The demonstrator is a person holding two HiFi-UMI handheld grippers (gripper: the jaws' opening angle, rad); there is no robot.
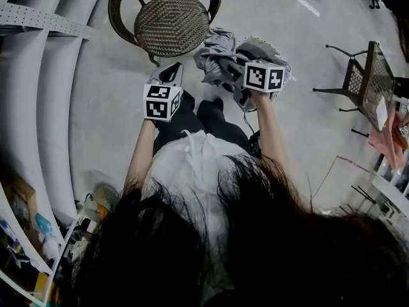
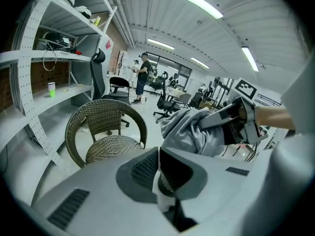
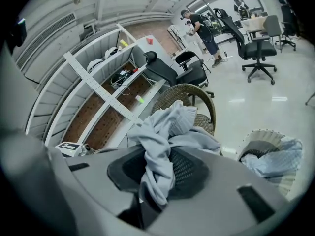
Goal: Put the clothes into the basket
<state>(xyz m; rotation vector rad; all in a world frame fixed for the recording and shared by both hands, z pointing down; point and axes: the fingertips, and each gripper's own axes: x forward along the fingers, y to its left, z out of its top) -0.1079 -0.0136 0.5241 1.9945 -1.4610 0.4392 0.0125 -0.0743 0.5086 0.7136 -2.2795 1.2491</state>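
Crumpled light-grey knit garment [image 3: 167,132] is clamped by one narrow fold in the right claw [image 3: 158,165]. Its bulk is bunched above the tips and a tail hangs below. Risk as I see it: the thin fold slips out, or loose cloth catches the rim and drops to the floor short of the white ribbed basket [image 3: 256,137]. The basket sits low to that claw's right with pale blue clothes inside. Left claw [image 2: 157,154] is closed on nothing, facing the brown wicker chair [image 2: 106,132].
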